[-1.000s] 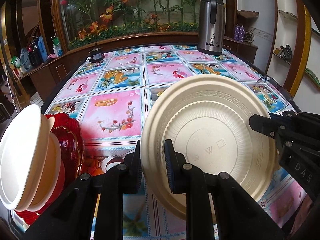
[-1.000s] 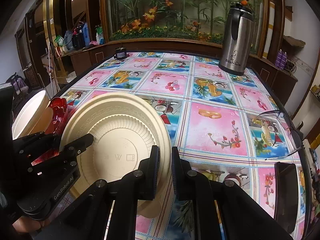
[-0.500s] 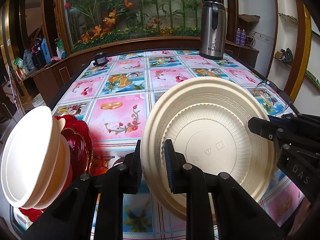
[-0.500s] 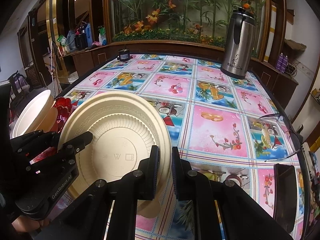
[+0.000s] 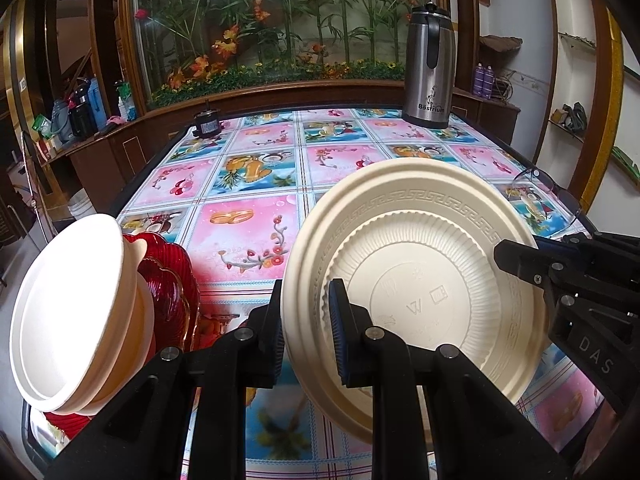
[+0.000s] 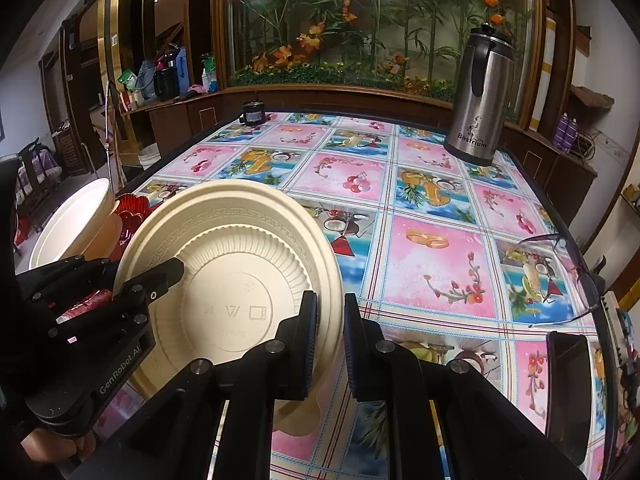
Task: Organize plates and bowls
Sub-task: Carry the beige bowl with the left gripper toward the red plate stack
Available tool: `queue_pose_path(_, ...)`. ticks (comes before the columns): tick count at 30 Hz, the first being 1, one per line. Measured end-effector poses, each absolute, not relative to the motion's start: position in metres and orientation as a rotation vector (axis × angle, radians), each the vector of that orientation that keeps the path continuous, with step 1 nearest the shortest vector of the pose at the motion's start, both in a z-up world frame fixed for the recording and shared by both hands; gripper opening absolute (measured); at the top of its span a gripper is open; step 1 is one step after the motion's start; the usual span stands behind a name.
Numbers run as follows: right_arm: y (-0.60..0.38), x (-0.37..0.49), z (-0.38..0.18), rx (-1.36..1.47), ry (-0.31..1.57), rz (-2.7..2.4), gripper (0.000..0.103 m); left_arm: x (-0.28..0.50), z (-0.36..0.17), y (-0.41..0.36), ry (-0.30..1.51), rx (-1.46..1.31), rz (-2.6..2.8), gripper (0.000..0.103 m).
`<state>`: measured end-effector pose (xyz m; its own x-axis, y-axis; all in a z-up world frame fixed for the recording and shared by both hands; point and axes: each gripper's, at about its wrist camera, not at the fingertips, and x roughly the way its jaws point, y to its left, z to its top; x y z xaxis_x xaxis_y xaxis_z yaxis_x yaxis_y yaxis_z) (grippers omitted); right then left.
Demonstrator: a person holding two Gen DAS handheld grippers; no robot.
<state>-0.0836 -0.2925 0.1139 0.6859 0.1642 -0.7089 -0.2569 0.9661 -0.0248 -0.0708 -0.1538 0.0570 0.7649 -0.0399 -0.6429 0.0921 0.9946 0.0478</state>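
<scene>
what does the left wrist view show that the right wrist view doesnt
Only the left wrist view shows the blue pad of the left tongs pressed on the plate.

Only the right wrist view shows a black phone-like slab at the table's right edge.

Both show the cream embossed plastic plate held on edge by both tongs, the white bowls beside red glass dishes, the steel jug and clear glasses.

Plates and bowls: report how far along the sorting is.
Done: at the table's left edge, white bowls already stand on edge against red dishes. In hand: the left gripper and right gripper each clamp a rim of the cream plate, held upright above the tablecloth, bottom facing the cameras. Left: setting this plate in beside the bowls. No other loose dishes show.
</scene>
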Motion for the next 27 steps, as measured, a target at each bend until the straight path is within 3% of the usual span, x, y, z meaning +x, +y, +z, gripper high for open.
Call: queue_pose_path(27,-0.239,-0.087,0.168,-0.187,0.666,0.368,0.012,-0.093,0.108,-0.089,0.567,-0.026,0.03,0.018)
